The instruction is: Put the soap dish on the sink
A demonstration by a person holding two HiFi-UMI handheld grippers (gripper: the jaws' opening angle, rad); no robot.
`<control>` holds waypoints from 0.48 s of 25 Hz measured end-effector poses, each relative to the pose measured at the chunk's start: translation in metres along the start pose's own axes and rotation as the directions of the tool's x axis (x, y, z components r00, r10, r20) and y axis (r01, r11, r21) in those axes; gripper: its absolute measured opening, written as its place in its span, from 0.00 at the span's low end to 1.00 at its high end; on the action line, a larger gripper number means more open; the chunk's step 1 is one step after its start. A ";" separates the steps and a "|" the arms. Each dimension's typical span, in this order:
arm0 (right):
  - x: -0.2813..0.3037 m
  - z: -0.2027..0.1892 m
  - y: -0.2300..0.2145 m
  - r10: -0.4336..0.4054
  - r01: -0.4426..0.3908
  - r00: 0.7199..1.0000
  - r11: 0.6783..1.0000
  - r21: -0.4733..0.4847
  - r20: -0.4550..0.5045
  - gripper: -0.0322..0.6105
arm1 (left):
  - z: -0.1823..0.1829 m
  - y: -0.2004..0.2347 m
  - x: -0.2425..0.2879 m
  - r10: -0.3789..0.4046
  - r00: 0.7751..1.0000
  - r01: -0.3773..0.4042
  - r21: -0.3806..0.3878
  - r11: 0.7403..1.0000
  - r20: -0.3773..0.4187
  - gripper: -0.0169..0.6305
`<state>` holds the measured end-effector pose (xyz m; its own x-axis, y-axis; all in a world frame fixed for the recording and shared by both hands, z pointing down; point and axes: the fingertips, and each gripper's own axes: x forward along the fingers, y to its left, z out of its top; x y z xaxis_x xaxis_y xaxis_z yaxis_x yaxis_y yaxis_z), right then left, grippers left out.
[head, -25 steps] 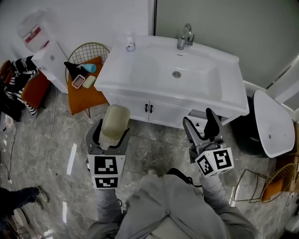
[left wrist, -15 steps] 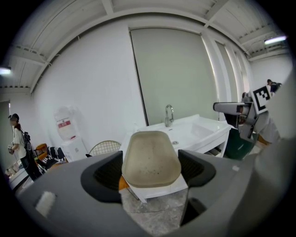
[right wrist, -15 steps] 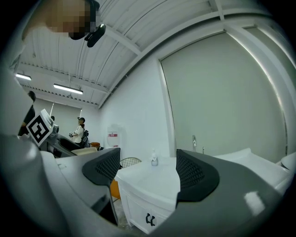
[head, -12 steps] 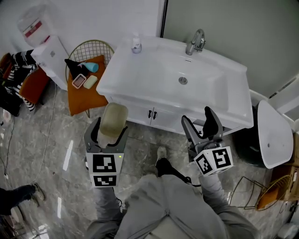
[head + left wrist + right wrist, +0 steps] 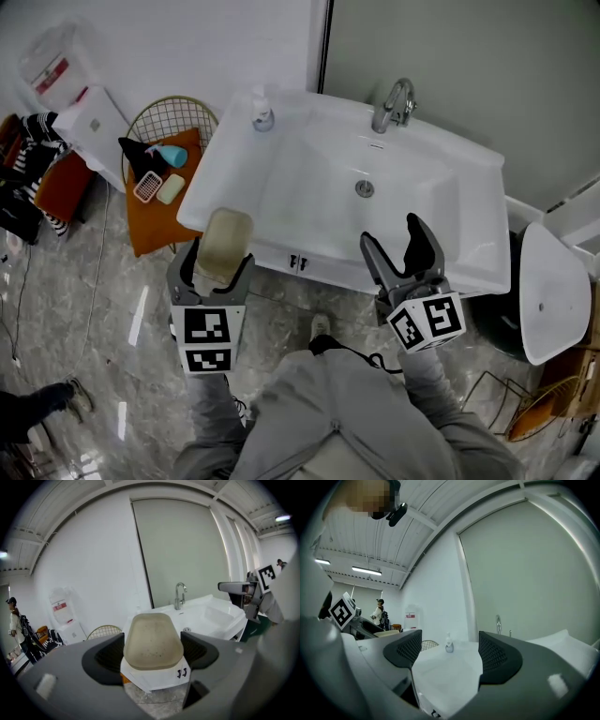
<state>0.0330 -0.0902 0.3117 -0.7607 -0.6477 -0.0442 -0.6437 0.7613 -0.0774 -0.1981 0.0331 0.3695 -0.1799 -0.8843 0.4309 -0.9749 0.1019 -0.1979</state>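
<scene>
Holding one soap dish [image 5: 225, 239] — left tool [image 5: 216, 264]

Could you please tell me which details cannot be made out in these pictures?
The soap dish: head view, its lower end sits hidden inside the left gripper.
The small items on the orange cushion: head view, too small to identify.
The cabinet doors: head view, mostly tucked under the sink rim.
The bottle label: too small in every view.

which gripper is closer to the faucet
Right. The right gripper, open, is before the sink in line with the faucet; the left gripper, holding the soap dish, is by its front left corner.
</scene>
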 end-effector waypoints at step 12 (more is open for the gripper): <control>0.064 -0.006 -0.079 -0.015 0.016 1.000 1.000 0.019 -0.013 0.64 | 0.054 -0.016 0.110 -0.051 0.999 0.051 0.033 0.998 -0.009 0.68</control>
<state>0.0346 -0.1922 0.3206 -0.7517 -0.6589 -0.0297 -0.6539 0.7503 -0.0973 -0.1957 -0.0902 0.3723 -0.1313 -0.8842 0.4483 -0.9780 0.0417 -0.2042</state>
